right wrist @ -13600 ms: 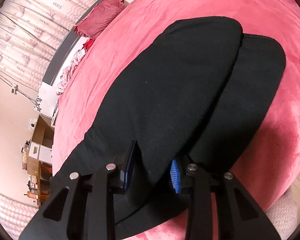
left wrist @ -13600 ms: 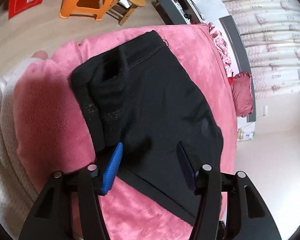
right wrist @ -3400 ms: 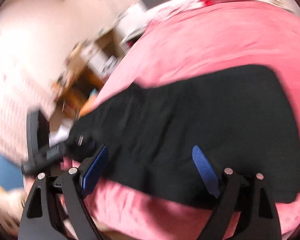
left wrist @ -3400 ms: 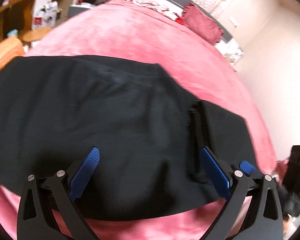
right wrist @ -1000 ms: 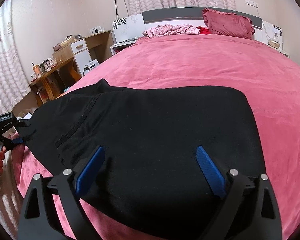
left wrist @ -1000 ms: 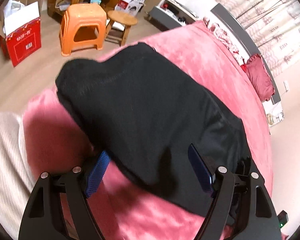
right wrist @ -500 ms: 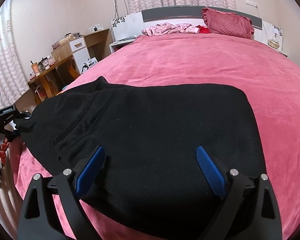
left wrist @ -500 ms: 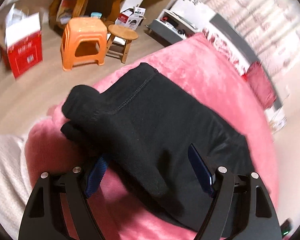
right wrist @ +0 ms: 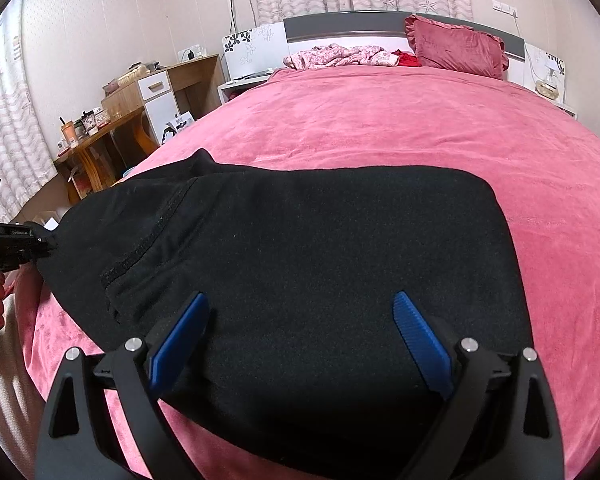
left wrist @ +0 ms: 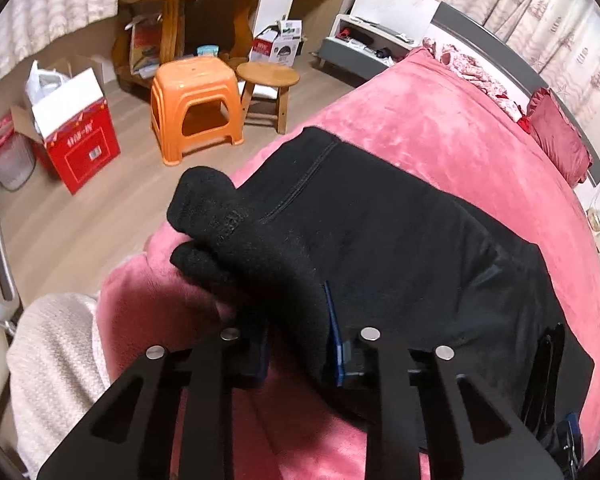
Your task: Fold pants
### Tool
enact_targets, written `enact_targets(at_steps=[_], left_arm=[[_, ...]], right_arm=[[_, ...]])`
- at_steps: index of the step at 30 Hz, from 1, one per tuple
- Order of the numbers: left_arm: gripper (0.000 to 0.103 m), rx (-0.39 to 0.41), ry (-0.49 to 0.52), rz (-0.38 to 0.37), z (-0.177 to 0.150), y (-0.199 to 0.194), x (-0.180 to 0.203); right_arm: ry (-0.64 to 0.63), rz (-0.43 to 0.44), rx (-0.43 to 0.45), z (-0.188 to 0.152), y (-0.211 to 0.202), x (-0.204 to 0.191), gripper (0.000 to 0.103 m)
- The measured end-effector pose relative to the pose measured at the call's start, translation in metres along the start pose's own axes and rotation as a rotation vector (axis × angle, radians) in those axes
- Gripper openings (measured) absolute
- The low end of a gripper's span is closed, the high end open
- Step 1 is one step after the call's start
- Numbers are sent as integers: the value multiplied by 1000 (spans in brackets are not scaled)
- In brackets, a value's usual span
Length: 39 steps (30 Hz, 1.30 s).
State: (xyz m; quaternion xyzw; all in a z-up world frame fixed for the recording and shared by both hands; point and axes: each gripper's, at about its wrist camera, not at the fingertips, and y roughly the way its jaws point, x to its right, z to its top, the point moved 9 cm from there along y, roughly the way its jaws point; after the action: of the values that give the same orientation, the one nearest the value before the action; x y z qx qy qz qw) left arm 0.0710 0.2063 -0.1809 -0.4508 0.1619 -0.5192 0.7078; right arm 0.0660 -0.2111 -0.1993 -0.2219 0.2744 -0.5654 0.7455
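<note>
L claw [left wrist: 300, 324] closing on bunched fuzzy black pants [left wrist: 400, 240]; R claw [right wrist: 300, 336] apart over flat fabric, plush pink bedspread [right wrist: 380, 128].

Bunched black pants [left wrist: 284, 264] hide the left claw's [left wrist: 296, 336] blue pads.

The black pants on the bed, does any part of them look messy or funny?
Yes. Most of the black pants lie flat on the pink bed, but the end by the bed's edge is bunched into a lump standing up off the blanket. The left gripper is closing on that bunch.
</note>
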Motion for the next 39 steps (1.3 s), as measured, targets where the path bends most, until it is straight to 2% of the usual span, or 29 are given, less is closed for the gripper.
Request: enact_targets(at_steps=[8, 14, 19, 23, 27, 32, 39], left_arm=[[17, 86, 63, -20, 11, -28, 22], [15, 121, 91, -48, 15, -45, 40], [15, 153, 132, -56, 16, -54, 52], [15, 174, 156, -72, 17, -62, 64], [15, 189, 171, -91, 20, -68, 72], [14, 220, 217, -115, 19, -80, 90], [13, 256, 301, -166, 16, -96, 122]], right_arm=[[2, 2, 3, 0, 0, 0, 94], [32, -8, 33, 6, -8, 3, 94], [78, -72, 63, 11, -14, 17, 94], [100, -197, 102, 17, -24, 37, 96], [149, -236, 55, 11, -17, 52, 97], [93, -265, 26, 9, -11, 43, 101], [107, -252, 28, 8, -9, 46, 101]])
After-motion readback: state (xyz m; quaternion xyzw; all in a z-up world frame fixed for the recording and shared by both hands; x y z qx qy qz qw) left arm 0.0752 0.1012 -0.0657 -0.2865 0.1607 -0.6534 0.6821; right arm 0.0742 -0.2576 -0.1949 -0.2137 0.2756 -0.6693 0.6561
